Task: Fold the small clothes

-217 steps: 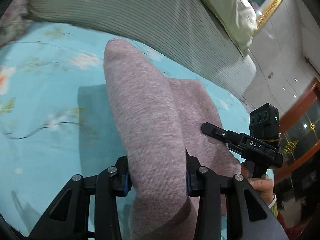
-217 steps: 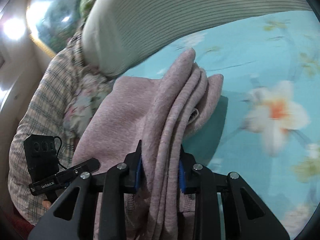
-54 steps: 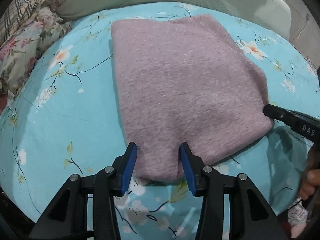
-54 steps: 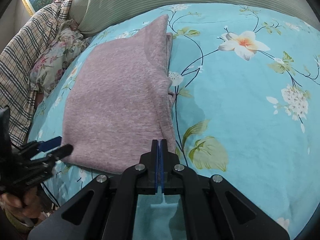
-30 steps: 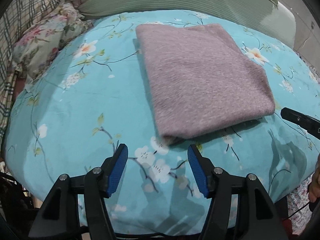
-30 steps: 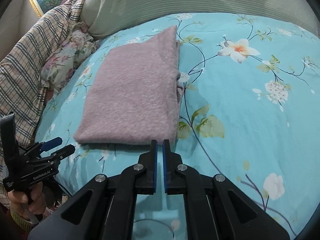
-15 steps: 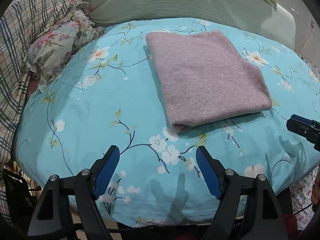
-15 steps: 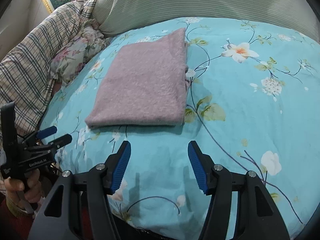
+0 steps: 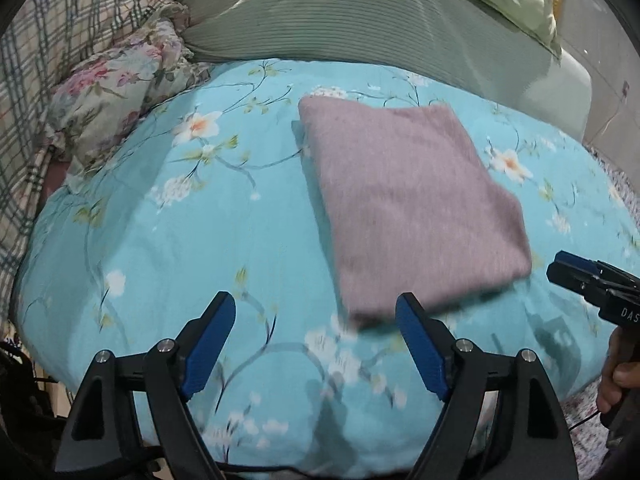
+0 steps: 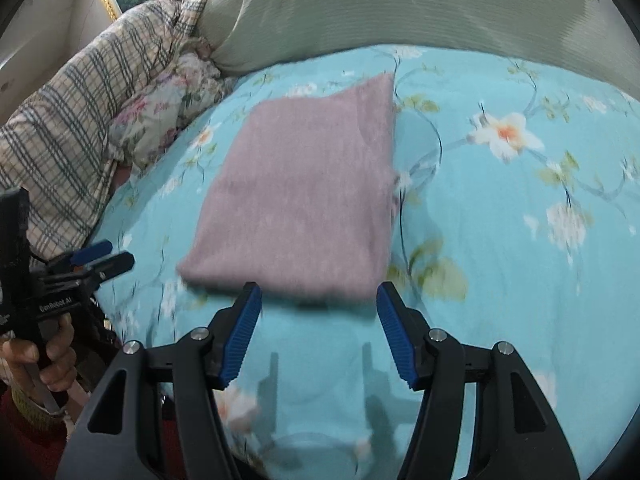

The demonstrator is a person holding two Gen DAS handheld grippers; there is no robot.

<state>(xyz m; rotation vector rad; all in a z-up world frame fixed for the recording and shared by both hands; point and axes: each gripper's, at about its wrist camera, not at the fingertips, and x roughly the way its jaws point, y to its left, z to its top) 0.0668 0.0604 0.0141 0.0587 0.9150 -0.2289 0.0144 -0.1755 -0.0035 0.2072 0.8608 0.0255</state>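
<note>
A mauve knit garment lies folded into a flat, squarish stack on a turquoise floral bedcover, with its near edge toward both cameras and its layered side edges on the right. The left gripper hangs above the near part of the bedcover, its blue-padded jaws spread wide and opening, with nothing between them; the garment's near left corner sits just beyond its right finger, untouched. The right gripper also hangs clear of the cloth, its jaws parted around empty air, the garment's near edge just past its fingertips. In the right wrist view the left gripper shows at the left edge, gripped by a hand. In the left wrist view the tip of the right gripper pokes in from the right, beside the garment's near right corner. At the far side of the bed lies a green ribbed pillow; at the far left are a floral cushion and a plaid blanket.
</note>
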